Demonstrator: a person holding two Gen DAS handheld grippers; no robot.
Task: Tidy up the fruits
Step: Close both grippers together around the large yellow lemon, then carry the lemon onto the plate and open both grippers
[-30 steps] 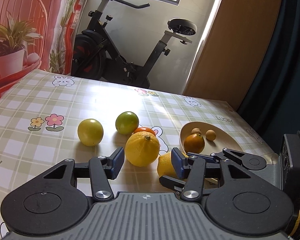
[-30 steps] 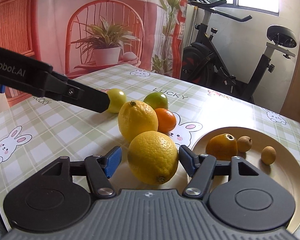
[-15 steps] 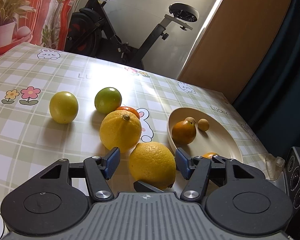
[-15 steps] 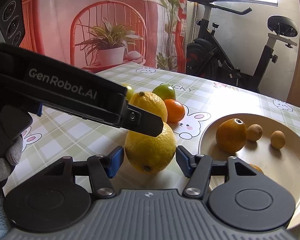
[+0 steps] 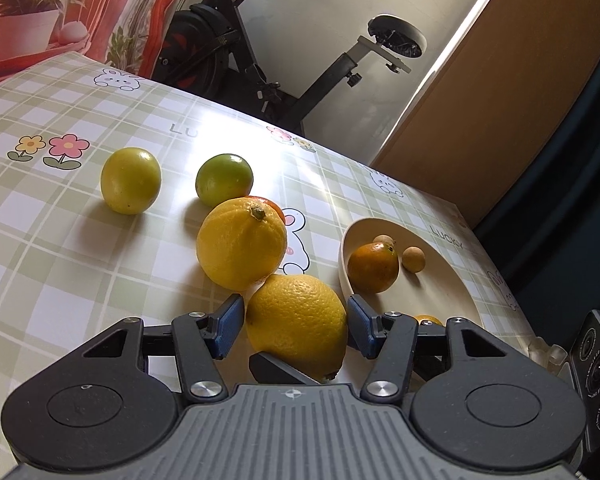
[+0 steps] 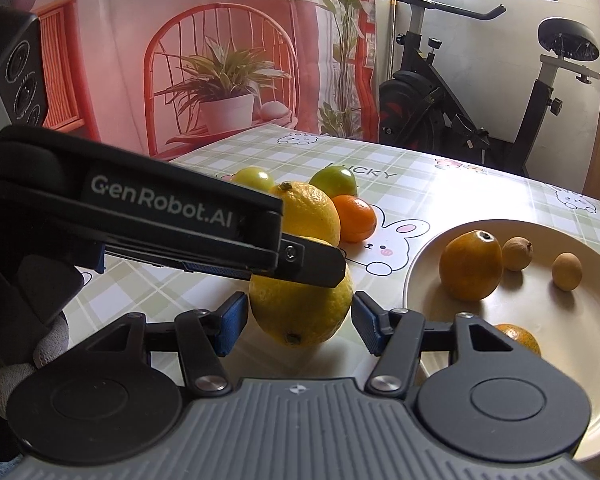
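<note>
Lemon, big, yellow, pebbly-skinned: looks firm, heavy, liable to roll; grip its widest middle. Both left tongs and right tongs gape around it, neither gripping.

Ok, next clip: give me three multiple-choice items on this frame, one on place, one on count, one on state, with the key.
1. Where does the near lemon lie?
A. on the plate
B. on the tablecloth between both grippers' fingers
C. off the table

2. How many fruits are on the plate?
A. two
B. four
C. six

3. How is the left gripper?
A. open
B. shut on the lemon
C. out of view

Key: B, both wrist views show it framed by the blue pads; B, two orange fruits and two small brown ones; A, gaps show beside the lemon, as with the right gripper.
</note>
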